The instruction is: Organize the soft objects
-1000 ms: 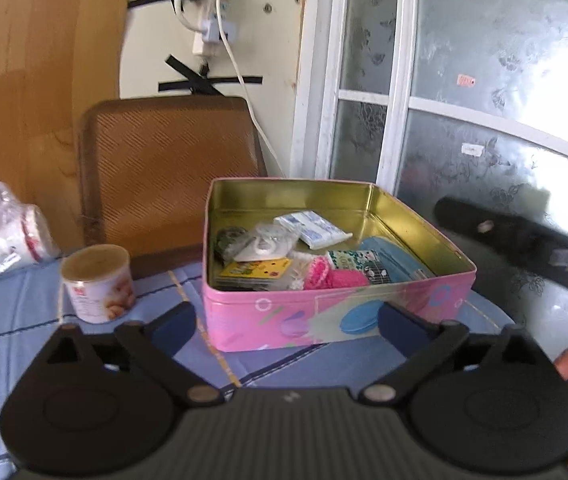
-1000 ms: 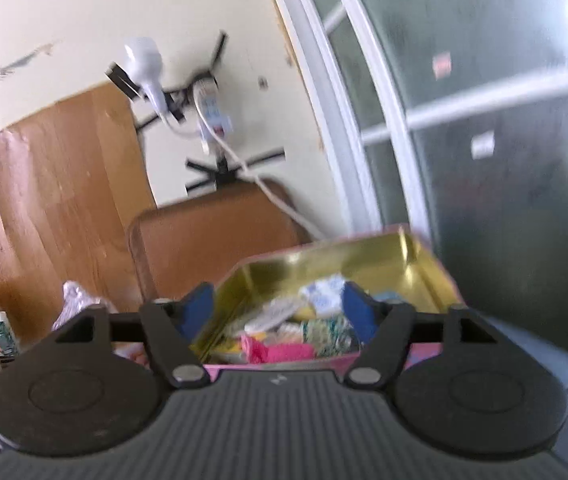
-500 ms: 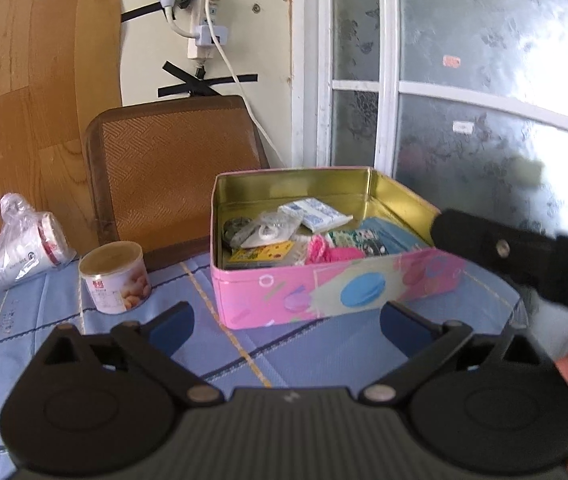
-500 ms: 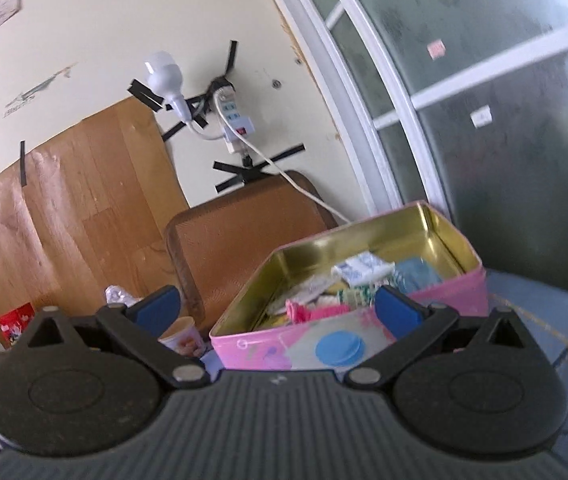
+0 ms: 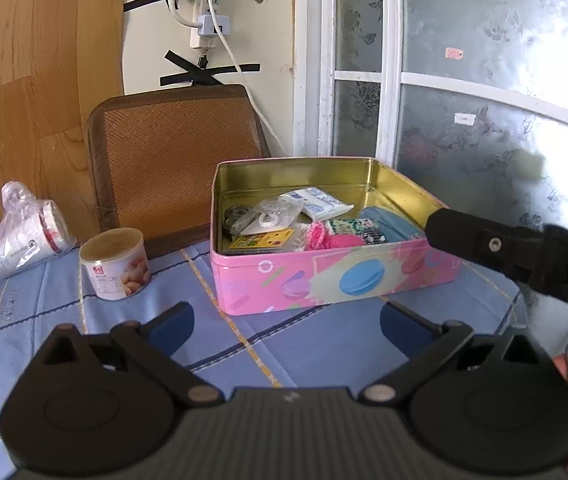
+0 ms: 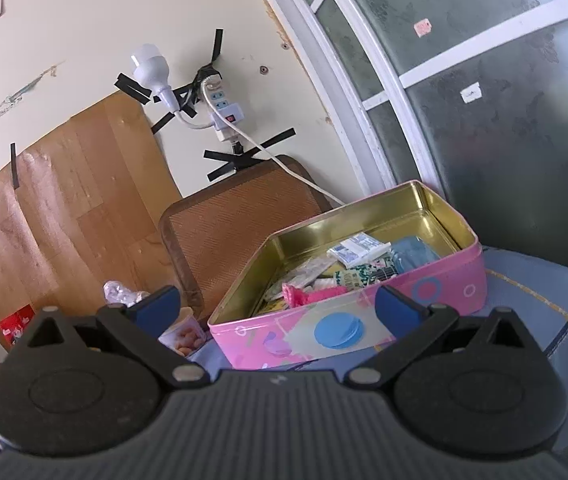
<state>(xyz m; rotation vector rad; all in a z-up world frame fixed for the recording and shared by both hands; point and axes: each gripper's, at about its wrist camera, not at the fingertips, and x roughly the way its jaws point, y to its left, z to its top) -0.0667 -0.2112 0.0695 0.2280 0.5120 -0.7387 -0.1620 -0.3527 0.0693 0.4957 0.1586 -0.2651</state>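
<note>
Pink tin (image 5: 324,280) sat on the counter (image 5: 304,344), already holding the soft items (image 5: 332,236). You held both left tongs (image 5: 286,320) and right tongs (image 6: 277,304) apart, empty, just short of it; sorting looked mostly done.

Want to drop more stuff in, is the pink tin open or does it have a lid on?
Open: the pink tin shows its gold inner walls and the packets inside; no lid on it.
</note>
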